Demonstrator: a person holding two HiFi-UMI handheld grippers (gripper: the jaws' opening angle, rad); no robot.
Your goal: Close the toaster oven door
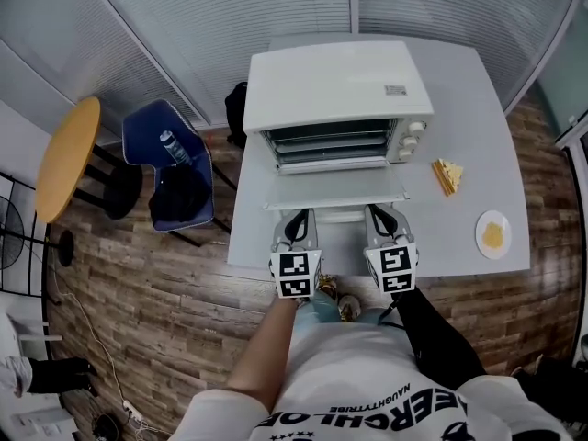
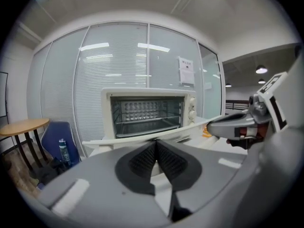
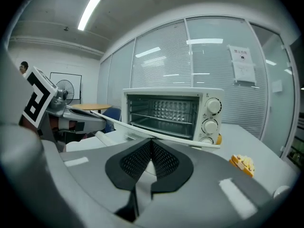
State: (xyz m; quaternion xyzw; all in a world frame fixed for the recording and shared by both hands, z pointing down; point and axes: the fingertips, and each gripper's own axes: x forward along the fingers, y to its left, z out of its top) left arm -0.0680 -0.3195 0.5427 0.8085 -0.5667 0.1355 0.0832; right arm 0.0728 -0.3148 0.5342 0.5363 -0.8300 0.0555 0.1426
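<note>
A white toaster oven stands on a grey table, its door swung down flat and the racks inside showing. Both grippers sit at the door's front edge, either side of its handle. My left gripper points at the left end of that edge, my right gripper at the right end. In the left gripper view the jaws meet at their tips just under the door's edge, with nothing between them. The right gripper's tips are likewise together beneath the door's edge.
A piece of toast and a small plate of yellow food lie on the table to the oven's right. A blue chair with a bottle and a round wooden table stand left. A glass wall runs behind the oven.
</note>
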